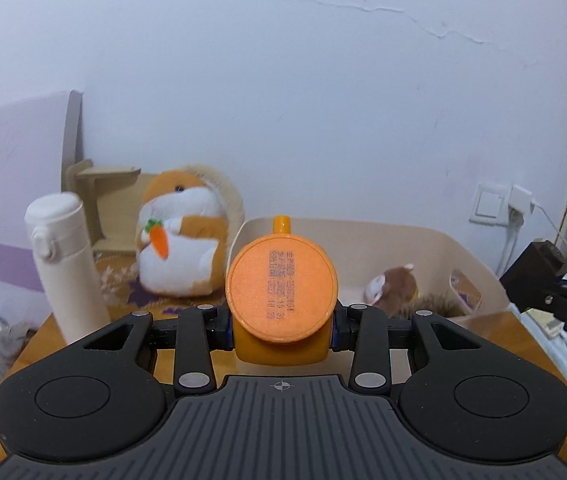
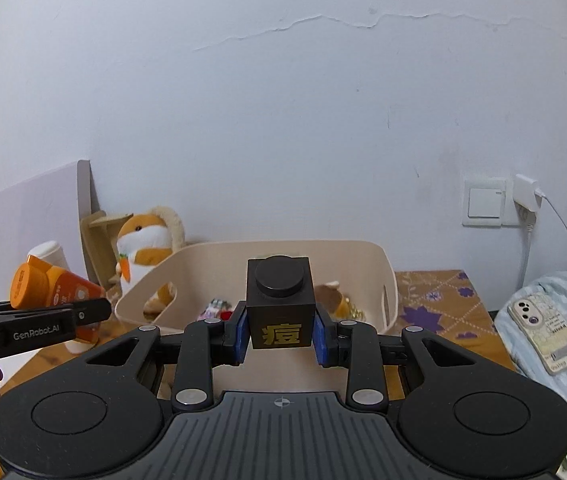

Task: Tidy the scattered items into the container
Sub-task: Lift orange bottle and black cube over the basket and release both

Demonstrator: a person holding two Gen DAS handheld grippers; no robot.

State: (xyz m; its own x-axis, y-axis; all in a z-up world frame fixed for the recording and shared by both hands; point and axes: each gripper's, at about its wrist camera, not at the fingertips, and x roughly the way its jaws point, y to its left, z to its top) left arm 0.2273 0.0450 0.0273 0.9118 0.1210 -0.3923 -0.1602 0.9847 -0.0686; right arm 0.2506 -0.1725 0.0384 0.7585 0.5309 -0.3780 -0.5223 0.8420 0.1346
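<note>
Orange tube fills the left view; black box the right.

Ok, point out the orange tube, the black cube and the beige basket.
orange tube [image 1: 281,290], left wrist view, on its round cap.
black cube [image 2: 281,322], right wrist view, on its front face.
beige basket [image 2: 291,249], right wrist view, on its far rim.
</note>
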